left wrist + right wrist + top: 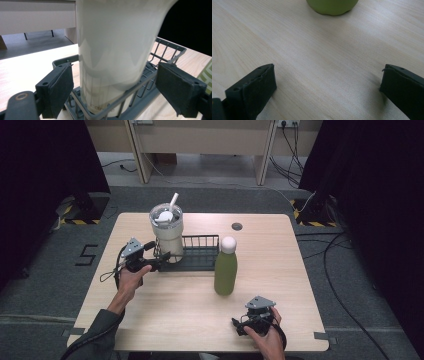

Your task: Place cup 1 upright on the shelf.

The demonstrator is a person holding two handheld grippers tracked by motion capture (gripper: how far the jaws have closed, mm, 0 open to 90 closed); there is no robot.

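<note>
Left tongs (159, 260) up at about 10 o'clock on the surface (280, 265), jaws wide apart and sitting either side of the cup (167, 231), not touching it as far as the left gripper view shows. Cup (115, 47) standing upright in the left end of the wire rack (200, 252), cream-coloured, lid and white straw (173, 201) on top. Rack rim (172, 47) running off behind the cup in the left gripper view. Green bottle (225, 270) with white cap just off the rack's right end, roughly dead centre. Right tongs (245, 324) down at 5 o'clock, resting low over bare wood, jaws spread too, holding nothing. Bottle base (332, 6) straight ahead at 12 in the right gripper view, well apart from those jaws.
</note>
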